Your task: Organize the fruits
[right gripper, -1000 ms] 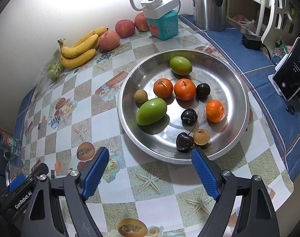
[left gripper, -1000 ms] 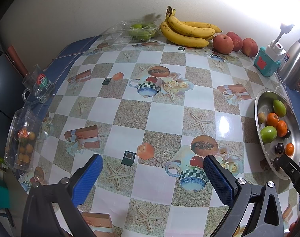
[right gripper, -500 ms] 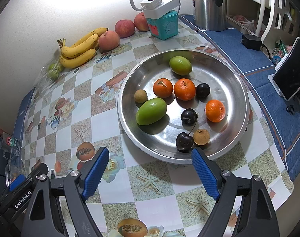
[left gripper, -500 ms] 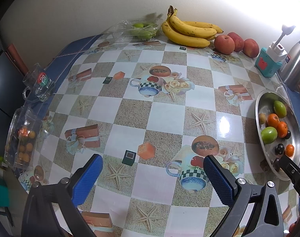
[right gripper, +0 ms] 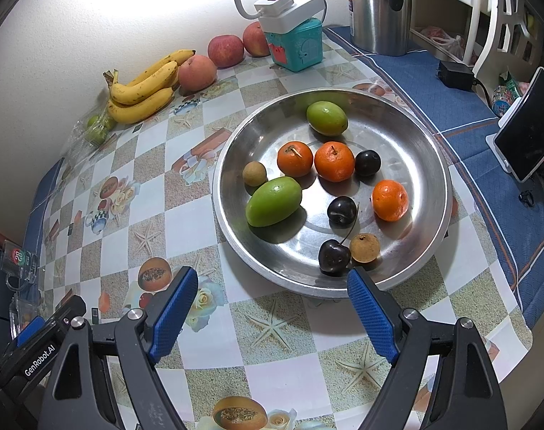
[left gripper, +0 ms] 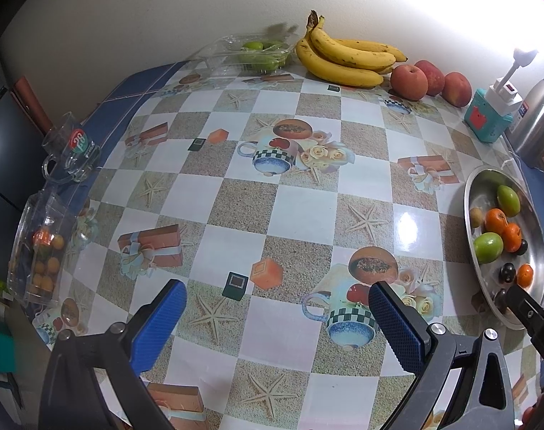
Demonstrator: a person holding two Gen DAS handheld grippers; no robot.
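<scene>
A round steel plate holds two green fruits, three oranges, dark cherries and small brown fruits. It also shows at the right edge of the left wrist view. My right gripper is open and empty, just in front of the plate's near rim. My left gripper is open and empty above the patterned tablecloth, left of the plate. Bananas and red apples lie against the back wall.
A clear box of green fruit sits left of the bananas. A clear box of small orange fruit and a glass mug are at the left edge. A teal box with a power strip, a steel kettle and a phone on a stand are at the right.
The left wrist view has shifted slightly; the plate sits a bit further right in it. The right gripper has not moved. Both stay open.
</scene>
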